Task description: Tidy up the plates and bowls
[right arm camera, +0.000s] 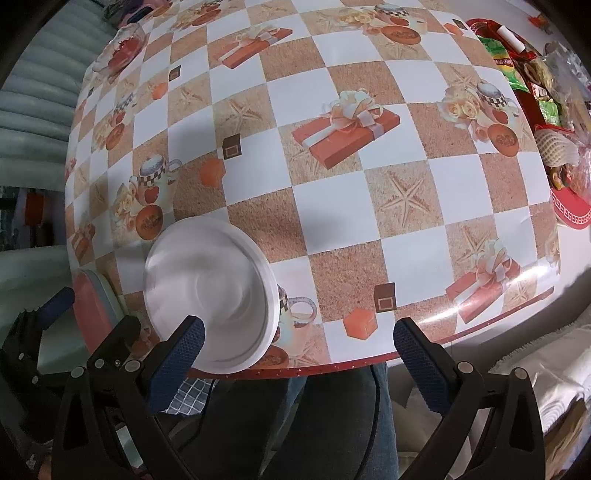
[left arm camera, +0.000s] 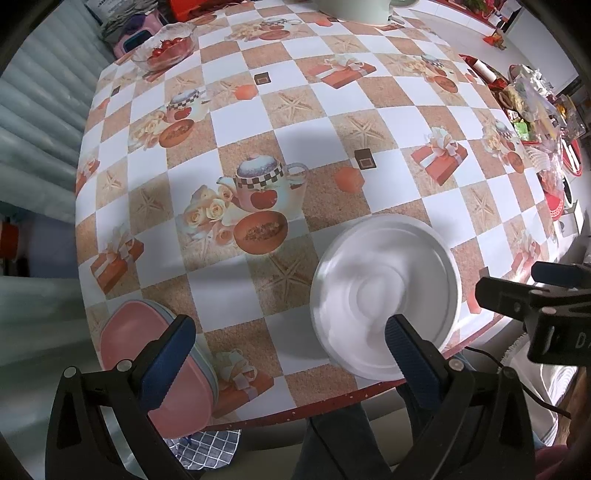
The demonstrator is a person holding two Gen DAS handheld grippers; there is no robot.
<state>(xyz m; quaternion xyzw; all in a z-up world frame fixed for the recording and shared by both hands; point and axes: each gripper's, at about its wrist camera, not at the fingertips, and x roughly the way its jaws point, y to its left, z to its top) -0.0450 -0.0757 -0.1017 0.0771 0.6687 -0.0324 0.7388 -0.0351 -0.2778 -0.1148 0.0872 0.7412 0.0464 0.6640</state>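
Observation:
A white round plate (left arm camera: 384, 295) lies on the checkered tablecloth near the table's front edge; it also shows in the right wrist view (right arm camera: 210, 291). A pink plate on a stack of pale plates (left arm camera: 122, 343) sits at the front left corner, seen in the right wrist view (right arm camera: 92, 302) too. My left gripper (left arm camera: 291, 354) is open and empty above the front edge, between the pink stack and the white plate. My right gripper (right arm camera: 299, 350) is open and empty, to the right of the white plate.
A glass bowl with red fruit (left arm camera: 166, 46) stands at the far left. A red tray with packaged snacks (right arm camera: 546, 110) fills the right side. A large pale pot (left arm camera: 351, 9) stands at the back. A checked cloth (left arm camera: 210, 448) hangs below the table's red front edge (right arm camera: 332, 367).

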